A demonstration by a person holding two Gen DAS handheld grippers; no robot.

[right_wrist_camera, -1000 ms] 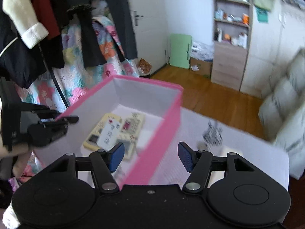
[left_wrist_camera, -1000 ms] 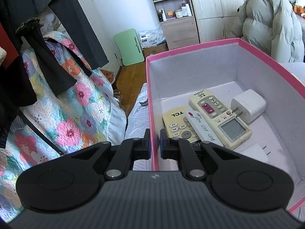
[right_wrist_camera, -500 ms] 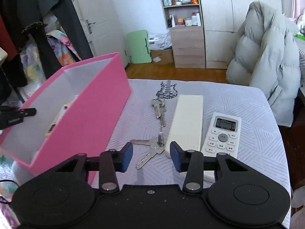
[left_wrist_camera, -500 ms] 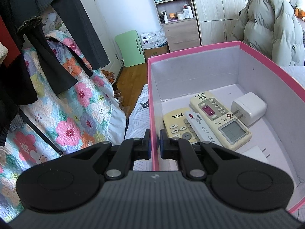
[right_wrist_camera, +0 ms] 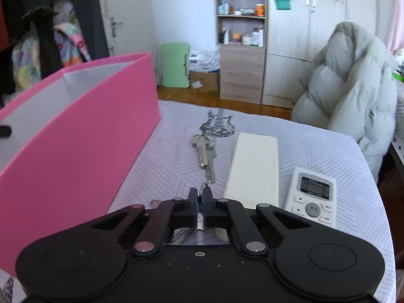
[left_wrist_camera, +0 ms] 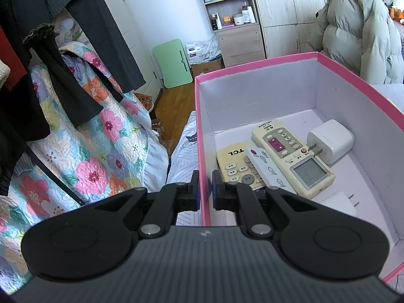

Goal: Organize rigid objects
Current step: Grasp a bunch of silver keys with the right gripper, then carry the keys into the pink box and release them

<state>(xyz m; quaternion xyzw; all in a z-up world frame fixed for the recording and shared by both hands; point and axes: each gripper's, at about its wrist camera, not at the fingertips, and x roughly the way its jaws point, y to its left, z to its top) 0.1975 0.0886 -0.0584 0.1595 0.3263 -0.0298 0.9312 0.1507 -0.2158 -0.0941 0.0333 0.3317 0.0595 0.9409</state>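
Pads of the left gripper (left_wrist_camera: 204,186) pinch the near wall of the pink box (left_wrist_camera: 202,131), which holds three remotes (left_wrist_camera: 290,156) and a white charger (left_wrist_camera: 330,144). Only the right wrist view shows the right gripper (right_wrist_camera: 201,202) clamped on a key ring (right_wrist_camera: 203,189); keys (right_wrist_camera: 205,154), a cream block (right_wrist_camera: 253,166) and a white remote (right_wrist_camera: 313,197) lie beyond on the bedcover.

Soft daylight, perhaps right-side; fisheye-warped edges

Only "TCL" can be read, printed upside down on the yellowish remote (left_wrist_camera: 233,161) inside the pink box (left_wrist_camera: 202,136), right of centre in the left wrist view; other labels are too small.
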